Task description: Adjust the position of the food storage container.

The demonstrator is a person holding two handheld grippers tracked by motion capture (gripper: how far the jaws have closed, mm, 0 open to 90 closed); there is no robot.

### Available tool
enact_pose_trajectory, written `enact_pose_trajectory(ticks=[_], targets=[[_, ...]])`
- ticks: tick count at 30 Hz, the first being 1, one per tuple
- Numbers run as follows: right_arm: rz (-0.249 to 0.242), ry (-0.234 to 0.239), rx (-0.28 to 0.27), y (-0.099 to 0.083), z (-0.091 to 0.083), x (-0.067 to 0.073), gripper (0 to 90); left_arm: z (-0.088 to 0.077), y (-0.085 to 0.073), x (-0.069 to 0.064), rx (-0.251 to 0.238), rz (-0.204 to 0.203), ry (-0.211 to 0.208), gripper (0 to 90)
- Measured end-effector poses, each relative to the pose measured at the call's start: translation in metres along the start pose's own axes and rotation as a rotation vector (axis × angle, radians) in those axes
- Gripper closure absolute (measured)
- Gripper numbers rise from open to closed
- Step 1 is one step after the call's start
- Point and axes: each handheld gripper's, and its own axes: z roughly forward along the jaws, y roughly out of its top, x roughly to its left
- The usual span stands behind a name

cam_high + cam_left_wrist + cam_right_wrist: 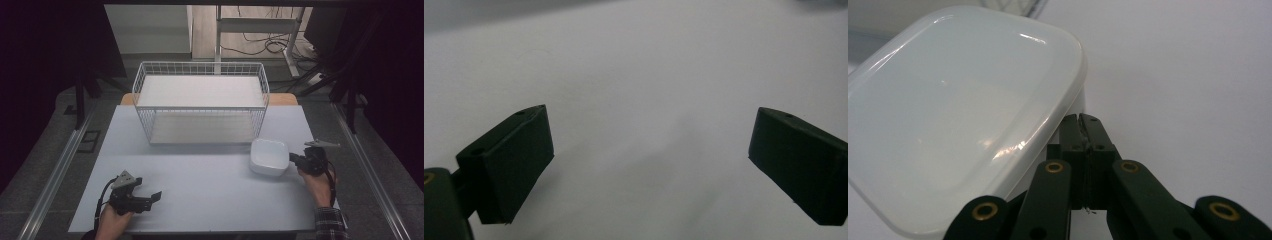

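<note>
A white, square, rounded container with a lid (269, 156) sits on the table's right side, just in front of the basket's right corner. My right gripper (292, 159) is at its right edge. In the right gripper view the jaws are pressed together, and my right gripper (1082, 122) has its tips against the container (958, 110) just under the lid's rim. My left gripper (148, 189) rests low over the front left of the table. Seen from its own camera, the left gripper (649, 160) is wide open over bare table with nothing between the fingers (514, 165).
A white wire basket (200, 64) with a flat white bottom stands at the back middle of the grey table (210, 185). Metal rails run along both sides of the table. Cables and a stand lie on the floor beyond.
</note>
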Motion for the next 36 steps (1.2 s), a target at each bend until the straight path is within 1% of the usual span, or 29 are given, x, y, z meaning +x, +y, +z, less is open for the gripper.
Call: enact_pose_trajectory(ticks=[3, 5, 7, 9, 10, 11, 12, 13, 14, 15, 16, 18, 19, 20, 21, 22, 24, 25, 27, 28, 29, 30, 31, 32, 33, 34, 35, 36], targets=[[-0.024, 0.016, 0.006, 0.002, 0.005, 0.009, 88.7, 0.001, 0.001, -0.001, 0.009, -0.006, -0.002, 4.9], [-0.037, 0.027, 0.012, 0.004, 0.009, 0.016, 88.7, 0.003, 0.003, -0.002, 0.026, -0.007, 0.009, 5.9], [-0.04, 0.03, 0.01, 0.004, 0.01, 0.018, 88.7, 0.004, 0.005, -0.003, 0.034, -0.012, 0.016, 6.0], [-0.048, 0.04, 0.013, 0.006, 0.013, 0.023, 88.7, 0.007, 0.008, -0.004, 0.033, -0.012, 0.007, 5.0], [-0.055, 0.049, 0.013, 0.007, 0.016, 0.028, 88.6, 0.009, 0.011, -0.004, 0.039, -0.007, 0.002, 5.5], [-0.055, 0.049, 0.013, 0.007, 0.016, 0.028, 88.6, 0.011, 0.014, -0.005, 0.046, 0.006, 0.012, 5.5], [-0.061, 0.06, 0.014, 0.009, 0.019, 0.034, 88.6, 0.017, 0.02, -0.007, 0.059, 0.03, 0.035, 6.6], [-0.061, 0.06, 0.014, 0.009, 0.019, 0.034, 88.6, 0.017, 0.02, -0.007, 0.059, 0.03, 0.035, 6.7], [-0.069, 0.072, 0.013, 0.01, 0.022, 0.041, 88.6, 0.022, 0.029, -0.007, 0.053, 0.023, 0.019, 7.4], [-0.07, 0.077, 0.016, 0.011, 0.023, 0.043, 88.5, 0.024, 0.033, -0.007, 0.046, 0.017, 0.01, 9.1], [-0.072, 0.084, 0.019, 0.012, 0.025, 0.047, 88.5, 0.028, 0.038, -0.008, 0.049, 0.027, 0.006, 12.3], [-0.081, 0.101, 0.017, 0.013, 0.029, 0.055, 88.5, 0.033, 0.044, -0.009, 0.059, 0.056, 0.024, 21.5], [-0.081, 0.101, 0.017, 0.013, 0.029, 0.055, 88.5, 0.033, 0.044, -0.009, 0.059, 0.056, 0.024, 27.5], [-0.087, 0.109, 0.021, 0.014, 0.032, 0.06, 88.5, 0.038, 0.049, -0.01, 0.063, 0.059, 0.023, 27.5], [-0.093, 0.119, 0.024, 0.015, 0.035, 0.065, 88.5, 0.042, 0.053, -0.009, 0.065, 0.055, 0.013, 34.5], [-0.1, 0.128, 0.026, 0.015, 0.038, 0.07, 88.6, 0.047, 0.056, -0.009, 0.064, 0.055, 0.008, 40.6], [-0.106, 0.147, 0.029, 0.017, 0.043, 0.08, 88.6, 0.057, 0.064, -0.009, 0.066, 0.069, 0.005, 49.2], [-0.111, 0.157, 0.031, 0.018, 0.046, 0.085, 88.6, 0.063, 0.068, -0.01, 0.066, 0.076, 0.001, 52.7], [-0.121, 0.175, 0.034, 0.02, 0.051, 0.096, 88.6, 0.074, 0.076, -0.01, 0.059, 0.079, -0.02, 58.9], [-0.13, 0.191, 0.039, 0.021, 0.058, 0.106, 88.6, 0.086, 0.084, -0.011, 0.059, 0.086, -0.022, 66.2], [-0.13, 0.191, 0.039, 0.021, 0.058, 0.106, 88.6, 0.086, 0.084, -0.011, 0.059, 0.086, -0.022, 69.2], [-0.138, 0.196, 0.042, 0.022, 0.061, 0.111, 88.6, 0.093, 0.089, -0.011, 0.06, 0.098, -0.02, 69.2], [-0.143, 0.204, 0.047, 0.022, 0.064, 0.117, 88.6, 0.097, 0.092, -0.011, 0.057, 0.096, -0.021, 73.3], [-0.152, 0.213, 0.049, 0.023, 0.07, 0.125, 88.6, 0.106, 0.097, -0.01, 0.053, 0.092, -0.02, 78.7], [-0.155, 0.218, 0.054, 0.024, 0.072, 0.129, 88.6, 0.11, 0.099, -0.01, 0.047, 0.084, -0.019, 81.2], [-0.155, 0.218, 0.054, 0.024, 0.072, 0.129, 88.6, 0.11, 0.099, -0.01, 0.047, 0.084, -0.019, 83.3], [-0.157, 0.22, 0.055, 0.024, 0.074, 0.132, 88.6, 0.115, 0.102, -0.009, 0.045, 0.08, -0.015, 83.3], [-0.161, 0.225, 0.055, 0.024, 0.078, 0.136, 88.7, 0.118, 0.103, -0.009, 0.04, 0.068, -0.016, 86.3]])
